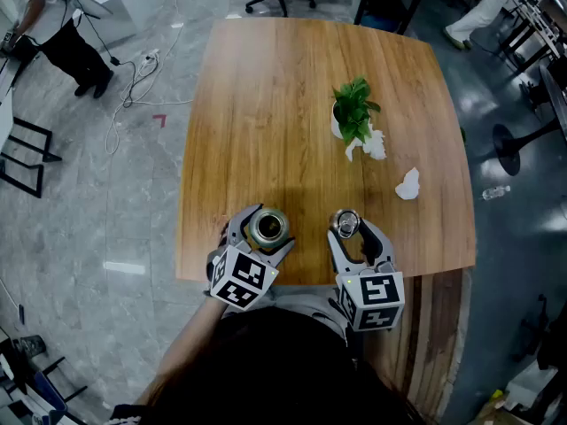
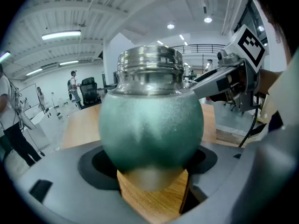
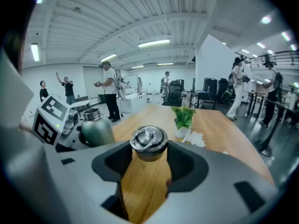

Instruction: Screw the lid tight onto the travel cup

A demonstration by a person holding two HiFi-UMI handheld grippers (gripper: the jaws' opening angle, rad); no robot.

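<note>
The green travel cup (image 1: 267,227) stands open-mouthed near the table's front edge, its steel threaded neck showing. My left gripper (image 1: 266,229) is shut on its round body (image 2: 152,125), both pads against the green wall. To its right, my right gripper (image 1: 348,227) is shut on the steel lid (image 1: 345,223), which has a ring on top and sits between the fingertips (image 3: 148,141). Cup and lid are apart, side by side. From the right gripper view the cup (image 3: 97,127) shows at the left.
A small potted plant (image 1: 354,113) stands mid-table on the wooden table (image 1: 266,87), with crumpled white tissue (image 1: 407,184) to its right. People and office chairs stand on the floor beyond the table. The table's front edge runs just under both grippers.
</note>
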